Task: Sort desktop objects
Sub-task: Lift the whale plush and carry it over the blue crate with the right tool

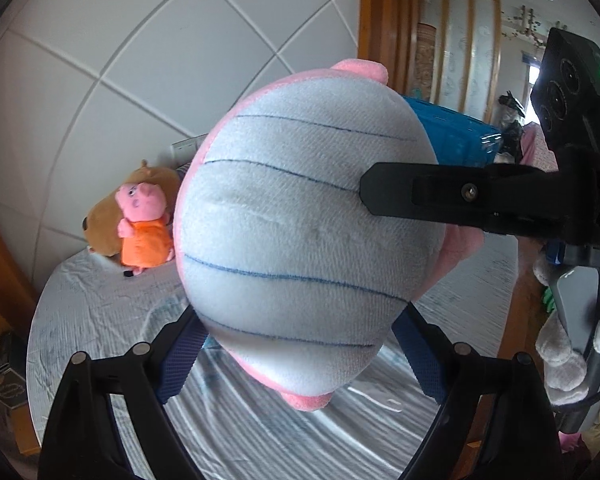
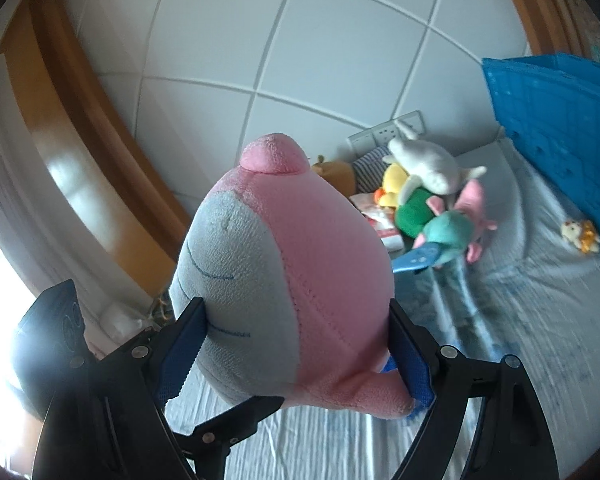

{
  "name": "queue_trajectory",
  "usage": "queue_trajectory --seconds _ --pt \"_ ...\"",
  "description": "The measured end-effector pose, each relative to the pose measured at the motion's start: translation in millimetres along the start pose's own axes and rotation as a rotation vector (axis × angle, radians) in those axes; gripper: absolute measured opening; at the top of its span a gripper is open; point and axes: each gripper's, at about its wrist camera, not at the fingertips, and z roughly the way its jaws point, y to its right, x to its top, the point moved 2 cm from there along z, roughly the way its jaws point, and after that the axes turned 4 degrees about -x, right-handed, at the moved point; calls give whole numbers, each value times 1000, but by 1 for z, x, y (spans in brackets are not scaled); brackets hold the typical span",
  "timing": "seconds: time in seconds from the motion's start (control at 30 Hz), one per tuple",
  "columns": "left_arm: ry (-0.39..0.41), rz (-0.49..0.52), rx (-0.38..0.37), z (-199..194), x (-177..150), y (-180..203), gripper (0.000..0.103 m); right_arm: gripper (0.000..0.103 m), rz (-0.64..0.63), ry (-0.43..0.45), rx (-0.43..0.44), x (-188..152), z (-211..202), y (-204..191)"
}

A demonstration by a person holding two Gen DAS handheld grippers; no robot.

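Observation:
A big round plush toy [image 1: 304, 232], pink with a pale blue striped belly, fills both views and is held up above the bed by both grippers. My left gripper [image 1: 300, 344] is shut on its lower part, blue pads pressing both sides. My right gripper [image 2: 296, 356] is shut on the same plush toy [image 2: 292, 280] from the other side; one of its black fingers [image 1: 396, 190] shows in the left wrist view against the belly. A blue crate [image 2: 560, 124] stands at the right on the bed; its corner shows behind the plush [image 1: 456, 136].
A pink pig doll in orange [image 1: 144, 224] leans on a brown plush [image 1: 108, 212] by the tiled wall. A pile of plush toys [image 2: 432, 196] lies near the wall sockets. A small yellow-white toy [image 2: 582, 234] lies beside the crate. The sheet-covered bed [image 2: 520, 340] lies below.

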Motion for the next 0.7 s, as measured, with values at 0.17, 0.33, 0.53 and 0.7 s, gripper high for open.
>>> queue_trajectory --seconds 0.17,0.33,0.53,0.7 --pt "11 13 4 14 13 27 91 85 12 18 -1 5 -21 26" --pt "25 -5 34 39 29 70 91 85 -10 17 22 18 -40 68" --pt "34 -35 72 68 51 130 91 85 -38 -1 62 40 -66 129" --pt "34 -54 85 91 68 174 91 86 -62 -16 76 56 -89 173"
